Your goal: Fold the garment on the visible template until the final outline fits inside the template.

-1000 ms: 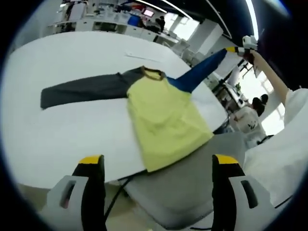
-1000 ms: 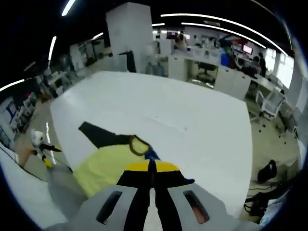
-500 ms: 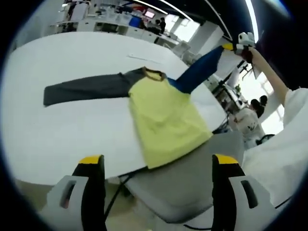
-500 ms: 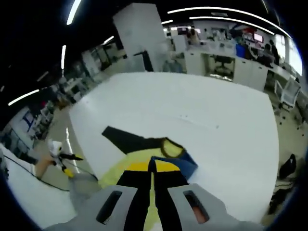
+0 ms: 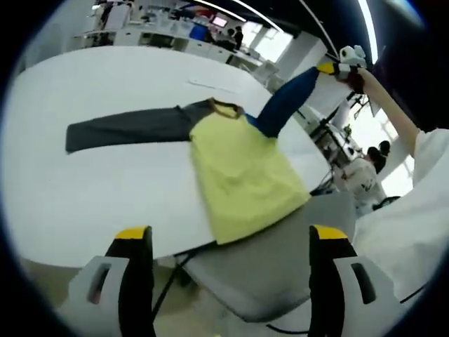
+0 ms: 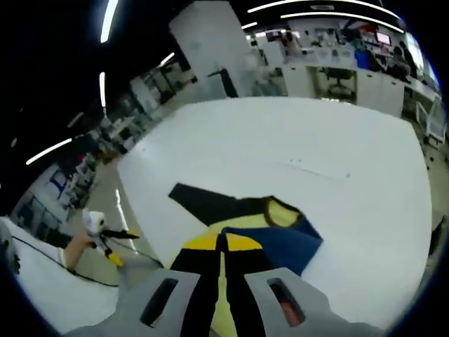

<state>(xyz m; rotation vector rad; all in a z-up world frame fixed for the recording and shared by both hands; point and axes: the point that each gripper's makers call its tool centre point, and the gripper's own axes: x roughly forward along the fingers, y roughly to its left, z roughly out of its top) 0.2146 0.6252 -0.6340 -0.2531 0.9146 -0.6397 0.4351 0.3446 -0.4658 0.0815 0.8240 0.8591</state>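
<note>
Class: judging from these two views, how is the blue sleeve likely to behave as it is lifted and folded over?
Probably floppy: the blue sleeve hangs stretched from the right gripper. Likely light: the yellow body lies flat on the white table.

No readable text anywhere (screens too blurred).

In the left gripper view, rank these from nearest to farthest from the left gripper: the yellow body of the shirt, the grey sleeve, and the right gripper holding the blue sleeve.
From the left gripper:
1. Yellow body, just ahead, its hem overhanging the table edge.
2. Grey sleeve, flat on the table, left of the yellow body.
3. Right gripper, raised at upper right, shut on the blue sleeve.
</note>
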